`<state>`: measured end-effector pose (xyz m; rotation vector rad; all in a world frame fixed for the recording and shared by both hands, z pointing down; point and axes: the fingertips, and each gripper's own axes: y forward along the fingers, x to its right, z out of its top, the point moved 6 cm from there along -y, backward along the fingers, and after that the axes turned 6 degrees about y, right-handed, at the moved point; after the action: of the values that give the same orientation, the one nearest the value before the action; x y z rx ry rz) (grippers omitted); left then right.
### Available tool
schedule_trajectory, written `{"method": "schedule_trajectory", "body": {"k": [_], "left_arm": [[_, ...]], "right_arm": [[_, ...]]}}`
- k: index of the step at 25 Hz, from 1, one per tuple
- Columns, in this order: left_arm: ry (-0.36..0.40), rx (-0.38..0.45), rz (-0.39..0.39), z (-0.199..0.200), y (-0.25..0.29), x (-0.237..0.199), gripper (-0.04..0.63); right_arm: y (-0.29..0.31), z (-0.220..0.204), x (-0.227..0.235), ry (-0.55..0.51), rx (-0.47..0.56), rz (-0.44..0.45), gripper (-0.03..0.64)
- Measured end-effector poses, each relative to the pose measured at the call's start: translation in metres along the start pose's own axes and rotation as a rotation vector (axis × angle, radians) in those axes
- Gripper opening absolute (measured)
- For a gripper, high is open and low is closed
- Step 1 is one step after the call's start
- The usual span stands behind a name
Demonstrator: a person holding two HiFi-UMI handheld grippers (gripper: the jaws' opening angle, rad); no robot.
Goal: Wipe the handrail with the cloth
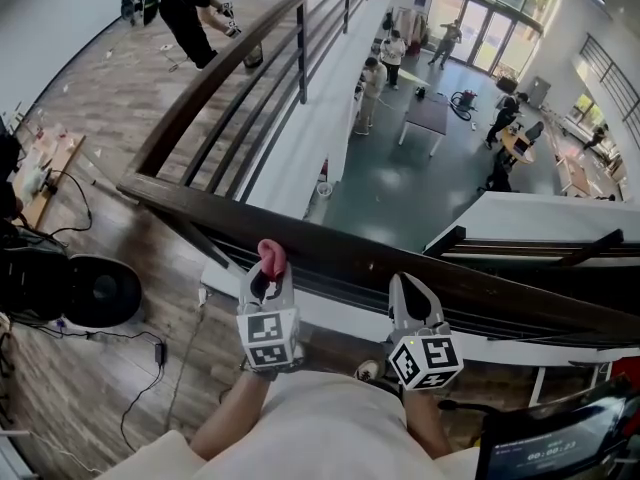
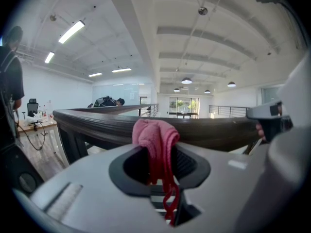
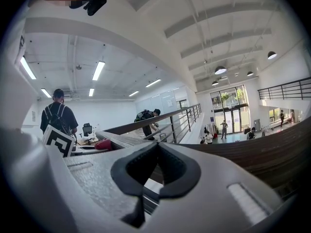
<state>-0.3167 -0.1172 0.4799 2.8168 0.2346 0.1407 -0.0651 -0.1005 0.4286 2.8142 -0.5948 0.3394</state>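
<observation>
Left tool (image 1: pixel 267 286) is clenched on the pink cloth (image 1: pixel 271 255), a wad bunched above the jaws with a thin tail hanging down between them. Right tool (image 1: pixel 413 303) is clenched as well, jaws together on nothing. It is held just short of the dark wooden handrail (image 1: pixel 340 248), to the right of the left one. The cloth sits at the near upper edge of the handrail. From either view I cannot tell whether it presses on the wood or hangs just off it.

I read this as the start of a wiping pass, or a pause in one. The cloth is in hand and at the rail, and nothing shows which stretch is already done. The next move calls for laying the wad onto the top face with light pressure and drawing it along the rail's length. The grip must be tight enough that the cloth does not drag out.

To my left the handrail runs to a corner (image 1: pixel 128 183), then turns away toward another person (image 1: pixel 185 13) far off. To my right it runs out of view, with the right tool near that path. Beyond the rail is an open drop to the lower floor (image 1: pixel 400 188), so a slipped cloth would likely be lost.
</observation>
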Motion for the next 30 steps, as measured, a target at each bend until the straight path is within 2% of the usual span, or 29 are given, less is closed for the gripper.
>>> {"method": "schedule_trajectory", "body": {"k": [30], "left_arm": [[0.008, 0.005, -0.041, 0.006, -0.001, 0.028, 0.110]], "right_arm": [[-0.011, 0.003, 0.019, 0.026, 0.001, -0.008, 0.002]]}}
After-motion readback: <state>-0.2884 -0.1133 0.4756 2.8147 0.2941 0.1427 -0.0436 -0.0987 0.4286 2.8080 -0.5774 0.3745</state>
